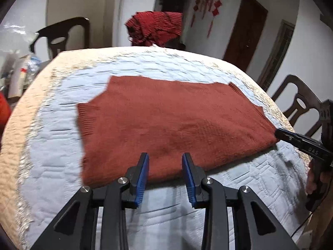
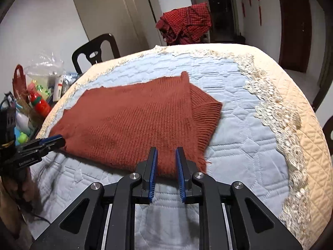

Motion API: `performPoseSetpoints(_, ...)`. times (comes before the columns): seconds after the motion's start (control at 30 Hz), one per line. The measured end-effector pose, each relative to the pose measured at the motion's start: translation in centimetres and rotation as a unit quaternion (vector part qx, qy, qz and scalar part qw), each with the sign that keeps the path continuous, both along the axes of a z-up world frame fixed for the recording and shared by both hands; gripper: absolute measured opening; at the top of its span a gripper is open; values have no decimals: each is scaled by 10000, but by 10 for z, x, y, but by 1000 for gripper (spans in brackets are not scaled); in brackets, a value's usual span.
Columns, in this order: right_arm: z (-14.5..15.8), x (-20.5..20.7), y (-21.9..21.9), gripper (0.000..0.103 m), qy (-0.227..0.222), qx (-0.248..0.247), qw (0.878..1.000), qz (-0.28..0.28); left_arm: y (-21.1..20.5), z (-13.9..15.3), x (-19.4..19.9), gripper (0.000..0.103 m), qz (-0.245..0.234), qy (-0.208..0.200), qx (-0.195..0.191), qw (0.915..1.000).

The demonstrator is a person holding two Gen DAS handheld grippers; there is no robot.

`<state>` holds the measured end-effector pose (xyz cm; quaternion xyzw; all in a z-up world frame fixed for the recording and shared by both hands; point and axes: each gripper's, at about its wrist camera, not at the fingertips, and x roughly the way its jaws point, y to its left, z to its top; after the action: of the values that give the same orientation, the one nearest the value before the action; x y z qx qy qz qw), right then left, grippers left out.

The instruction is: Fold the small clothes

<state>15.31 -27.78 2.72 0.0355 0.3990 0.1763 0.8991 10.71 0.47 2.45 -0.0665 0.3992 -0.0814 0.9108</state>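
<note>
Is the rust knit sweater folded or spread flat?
Folded. The rust knit sweater lies doubled on the quilted tablecloth, its near edge thick and rounded, a ribbed sleeve cuff tucked across.

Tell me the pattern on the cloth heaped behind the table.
Red-and-black check, clearest in the right wrist view.

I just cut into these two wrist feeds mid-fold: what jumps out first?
The rust-red knit sweater lies folded flat in the middle of the round table's pale blue quilted cover. Both grippers are at its near edge: the left gripper with fingers parted, the right gripper with a narrower gap. Behind the table, a red checked garment hangs in a heap.
</note>
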Motion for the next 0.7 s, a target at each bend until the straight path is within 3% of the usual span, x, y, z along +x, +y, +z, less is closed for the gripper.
performPoseSetpoints(0.13, -16, 3, -18, 18, 284, 181, 9991, -263, 19, -13, 4, 39, 289, 247, -77, 9992)
performPoseSetpoints(0.2, -13, 3, -22, 18, 295, 353, 9986, -268, 24, -13, 3, 39, 288, 236, -230, 9990)
performPoseSetpoints(0.4, -9, -7, -30, 19, 328, 428, 9980, -331, 27, -14, -8, 39, 352, 227, -199, 9989)
performPoseSetpoints(0.5, -9, -17, -42, 31, 379, 620, 9961, -508, 32, -14, -17, 45, 414, 231, -232, 9986)
performPoseSetpoints(0.7, -21, -31, -51, 40, 739, 1193, 9888, -501, 51, -23, -28, 48, 594, 341, -674, 9954)
